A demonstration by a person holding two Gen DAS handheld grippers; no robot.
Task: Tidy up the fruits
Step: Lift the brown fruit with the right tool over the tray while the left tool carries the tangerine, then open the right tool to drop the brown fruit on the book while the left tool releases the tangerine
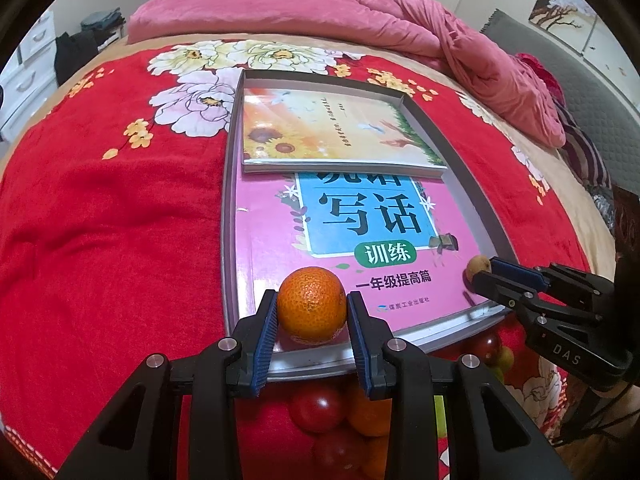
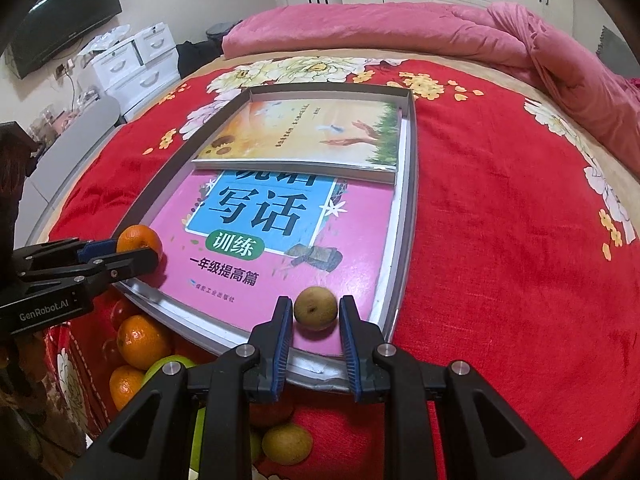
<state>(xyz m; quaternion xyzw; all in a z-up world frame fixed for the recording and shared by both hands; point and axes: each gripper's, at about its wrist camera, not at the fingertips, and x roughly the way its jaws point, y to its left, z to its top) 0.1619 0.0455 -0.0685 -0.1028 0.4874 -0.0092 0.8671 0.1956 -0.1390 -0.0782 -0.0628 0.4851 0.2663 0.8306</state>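
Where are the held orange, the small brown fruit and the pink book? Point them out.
orange (image 1: 312, 304), left wrist view, its front skin.
small brown fruit (image 2: 315, 307), right wrist view, its centre.
pink book (image 1: 276, 240), left wrist view, bare pink cover.

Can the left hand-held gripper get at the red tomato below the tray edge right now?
Probably not yet. The left hand-held gripper is shut on an orange over the pink book in the tray. The red tomato lies uncovered on the blanket beneath it; release the orange first.

You have a red floral blanket covering the bed, a pink quilt bunched at its far side, white drawers and a dark screen beyond.
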